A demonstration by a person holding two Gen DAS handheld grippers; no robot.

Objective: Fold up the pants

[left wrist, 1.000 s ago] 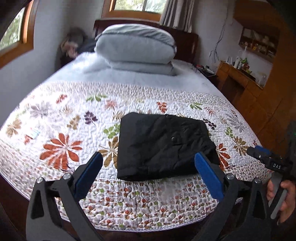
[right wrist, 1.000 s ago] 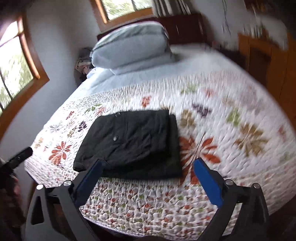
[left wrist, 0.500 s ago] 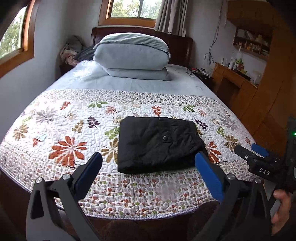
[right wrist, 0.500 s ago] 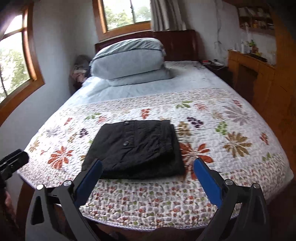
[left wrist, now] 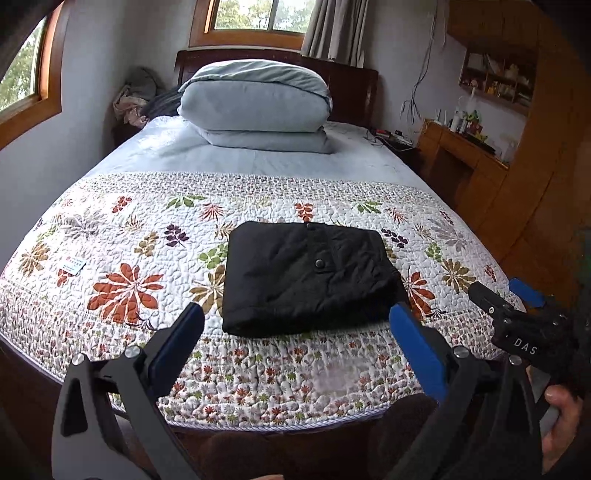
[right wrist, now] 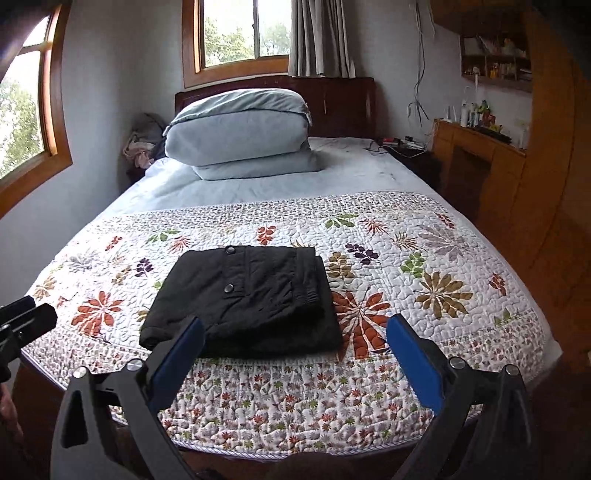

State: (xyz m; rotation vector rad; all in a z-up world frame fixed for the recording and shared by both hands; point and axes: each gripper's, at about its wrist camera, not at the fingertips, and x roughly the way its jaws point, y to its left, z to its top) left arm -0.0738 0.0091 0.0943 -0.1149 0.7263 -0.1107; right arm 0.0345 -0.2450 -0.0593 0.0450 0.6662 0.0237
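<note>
I'm looking at a bed with a floral quilt [left wrist: 122, 236] covering its near half, pale blue sheet [left wrist: 258, 158] behind it, and a folded grey-blue duvet [left wrist: 255, 99] stacked on a pillow at the dark headboard [right wrist: 343, 103]. Windows [right wrist: 240, 33] are sitting behind and on the left, wooden desk [right wrist: 476, 155] and shelves running along the right wall. Black pants [left wrist: 310, 277] are lying folded into a compact rectangle on the quilt, close to the foot edge, roughly centred. The long axis is running across the bed, elastic waistband [right wrist: 308, 273] facing the right side, snap button [right wrist: 229, 288] showing on top. I'm holding the left gripper [left wrist: 295, 339] back off the foot of the bed, blue pads spread wide, nothing in them. The right gripper [right wrist: 295, 343] is hovering likewise, fingers [right wrist: 413, 362] wide apart and empty, not touching the pants.
</note>
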